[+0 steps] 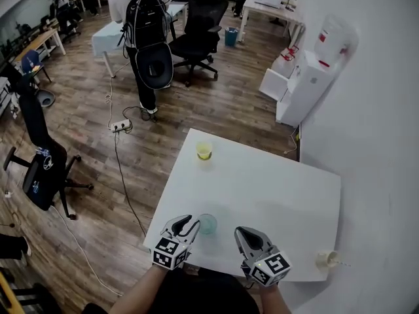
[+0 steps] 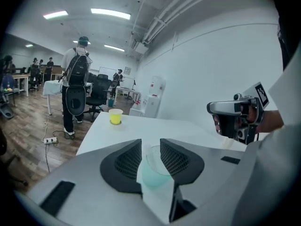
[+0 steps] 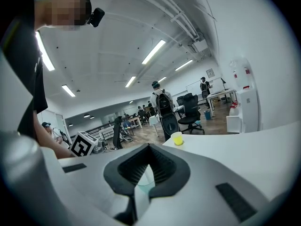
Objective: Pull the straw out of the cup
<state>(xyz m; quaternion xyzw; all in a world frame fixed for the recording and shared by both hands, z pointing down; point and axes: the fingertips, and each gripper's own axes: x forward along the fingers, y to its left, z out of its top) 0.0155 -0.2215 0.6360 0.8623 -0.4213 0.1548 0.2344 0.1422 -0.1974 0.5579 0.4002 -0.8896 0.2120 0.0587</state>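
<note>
A clear teal cup [image 1: 207,224] stands near the front edge of the white table [image 1: 275,182]. No straw shows in it. My left gripper [image 1: 188,226] is just left of the cup and open. In the left gripper view the cup [image 2: 155,166] shows in the gap between the jaws [image 2: 150,142], and the pads do not press on it. My right gripper [image 1: 241,233] is to the right of the cup, apart from it, with its jaws together. In the right gripper view its tips [image 3: 149,147] meet, and the cup [image 3: 142,182] shows below them.
A yellow cup [image 1: 204,150] stands at the table's far edge. A pale cup [image 1: 325,259] lies near the front right corner with something thin sticking out. A white wall and a water dispenser [image 1: 308,77] are at the right. A person with a backpack [image 1: 147,25] and office chairs are beyond.
</note>
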